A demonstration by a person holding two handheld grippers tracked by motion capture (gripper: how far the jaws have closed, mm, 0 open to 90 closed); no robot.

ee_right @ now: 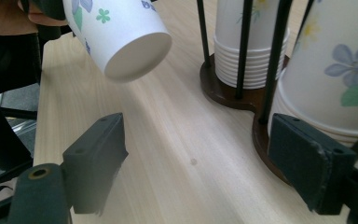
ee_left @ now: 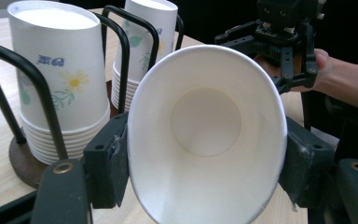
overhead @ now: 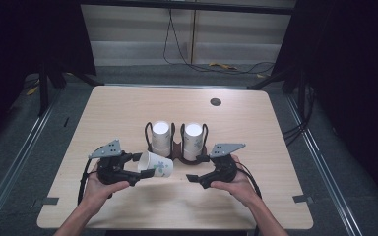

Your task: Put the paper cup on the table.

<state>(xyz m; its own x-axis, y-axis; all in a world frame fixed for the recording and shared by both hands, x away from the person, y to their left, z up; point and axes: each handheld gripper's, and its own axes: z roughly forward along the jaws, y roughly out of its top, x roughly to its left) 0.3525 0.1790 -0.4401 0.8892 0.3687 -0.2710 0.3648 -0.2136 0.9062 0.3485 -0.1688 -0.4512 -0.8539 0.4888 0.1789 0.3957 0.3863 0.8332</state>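
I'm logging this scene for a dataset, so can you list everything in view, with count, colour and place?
single paper cup: one, white with flower print, on its side between the left gripper's pads, rim squeezed oval
cup stacks: two, white with flowers, upside down in the holder
cup holder: one, black wire on a dark brown base, table centre
table: one, light wood
left gripper: one, black, shut on the single paper cup
right gripper: one, black, open, beside the cup holder
hands: two, at the near edge

blue lettering on the stacked paper cups is too blurred to read.
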